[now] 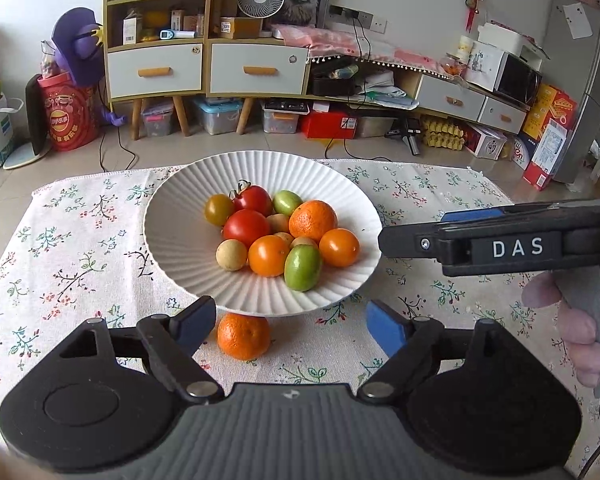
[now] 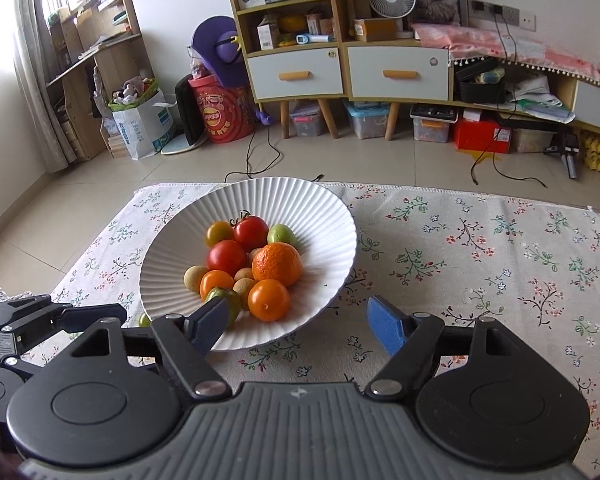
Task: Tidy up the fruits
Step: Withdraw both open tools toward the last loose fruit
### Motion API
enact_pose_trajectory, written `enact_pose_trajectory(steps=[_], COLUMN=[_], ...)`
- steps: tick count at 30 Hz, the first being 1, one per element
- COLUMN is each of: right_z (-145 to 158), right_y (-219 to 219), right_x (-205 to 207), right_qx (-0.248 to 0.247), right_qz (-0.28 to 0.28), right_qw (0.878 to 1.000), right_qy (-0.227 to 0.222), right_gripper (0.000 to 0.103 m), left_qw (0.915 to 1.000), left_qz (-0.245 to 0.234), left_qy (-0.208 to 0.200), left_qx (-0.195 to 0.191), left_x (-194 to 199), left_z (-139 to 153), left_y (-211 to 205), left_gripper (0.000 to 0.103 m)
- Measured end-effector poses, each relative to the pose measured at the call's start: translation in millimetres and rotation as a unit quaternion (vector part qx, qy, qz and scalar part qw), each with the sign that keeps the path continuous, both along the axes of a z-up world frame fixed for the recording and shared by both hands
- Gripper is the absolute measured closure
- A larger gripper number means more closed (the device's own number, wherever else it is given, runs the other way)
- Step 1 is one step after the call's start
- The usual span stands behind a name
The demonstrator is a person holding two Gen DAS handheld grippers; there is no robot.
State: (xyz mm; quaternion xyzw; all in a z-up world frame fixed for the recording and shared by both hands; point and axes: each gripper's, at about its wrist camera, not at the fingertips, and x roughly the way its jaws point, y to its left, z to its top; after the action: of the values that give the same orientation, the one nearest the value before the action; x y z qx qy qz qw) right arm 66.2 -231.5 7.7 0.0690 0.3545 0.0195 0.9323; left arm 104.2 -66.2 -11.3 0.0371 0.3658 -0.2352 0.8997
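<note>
A white ribbed bowl point(image 1: 260, 168) point(image 2: 300, 200) stands on the floral cloth. It holds red tomatoes point(image 1: 246, 226), oranges point(image 1: 313, 220), green fruits point(image 1: 302, 268) and small pale round fruits point(image 1: 231, 255). One loose mandarin point(image 1: 243, 336) lies on the cloth against the bowl's near rim, just ahead of my left gripper point(image 1: 290, 316). That gripper is open and empty. My right gripper point(image 2: 296, 316) is open too, with nothing between its pads; its left finger overlaps the bowl's near rim. A small green fruit point(image 2: 144, 320) lies on the cloth at the bowl's left.
The floral cloth point(image 2: 480, 248) covers a low table whose far edge meets a tiled floor point(image 2: 380, 160). In the left wrist view the right gripper point(image 1: 416, 232) reaches in from the right, held by a hand point(image 1: 572, 332). Cabinets and boxes line the far wall.
</note>
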Motion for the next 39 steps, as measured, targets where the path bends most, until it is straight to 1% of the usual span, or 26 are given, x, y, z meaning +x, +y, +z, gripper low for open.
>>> enact_pose_trajectory(steps=[4, 8, 12, 19, 27, 31, 34, 36, 39], right_z=[2, 2, -1, -11, -23, -30, -34, -36, -40], right_y=[1, 4, 7, 16, 33, 38, 41, 44, 49], right_x=[-7, -13, -18, -26, -34, -36, -37, -37, -35], right_qx=[-0.008, -0.016, -0.024, -0.042, -0.062, -0.062, -0.057, -0.054, -0.054], right_qz=[0.003, 0.002, 0.001, 0.008, 0.034, 0.035, 0.035, 0.038, 0.042], right_qw=[1.0, 1.0, 1.0, 0.999, 0.997, 0.997, 0.998, 0.998, 0.998], right_qy=[-0.002, -0.006, -0.005, 0.001, 0.015, 0.016, 0.015, 0.011, 0.007], right_gripper=[0.019, 0.009, 0.004, 0.001, 0.001, 0.001, 0.001, 0.001, 0.001], left_qw=[0.9999, 0.9997, 0.9991, 0.9978, 0.9956, 0.9942, 0.9934, 0.993, 0.9908], left_qz=[0.0, 0.005, 0.01, 0.032, 0.045, 0.05, 0.05, 0.048, 0.048], left_qy=[0.002, 0.004, 0.008, 0.014, 0.019, 0.026, 0.022, 0.01, -0.003], left_qx=[0.012, 0.023, 0.039, 0.057, 0.08, 0.092, 0.101, 0.107, 0.127], left_x=[-7, -10, -13, -17, -21, -20, -19, -19, -16], left_z=[0, 0, -3, -11, -23, -32, -38, -42, -51], left_y=[5, 12, 21, 40, 58, 66, 70, 71, 70], left_gripper=[0.016, 0.006, 0.006, 0.006, 0.006, 0.006, 0.006, 0.006, 0.005])
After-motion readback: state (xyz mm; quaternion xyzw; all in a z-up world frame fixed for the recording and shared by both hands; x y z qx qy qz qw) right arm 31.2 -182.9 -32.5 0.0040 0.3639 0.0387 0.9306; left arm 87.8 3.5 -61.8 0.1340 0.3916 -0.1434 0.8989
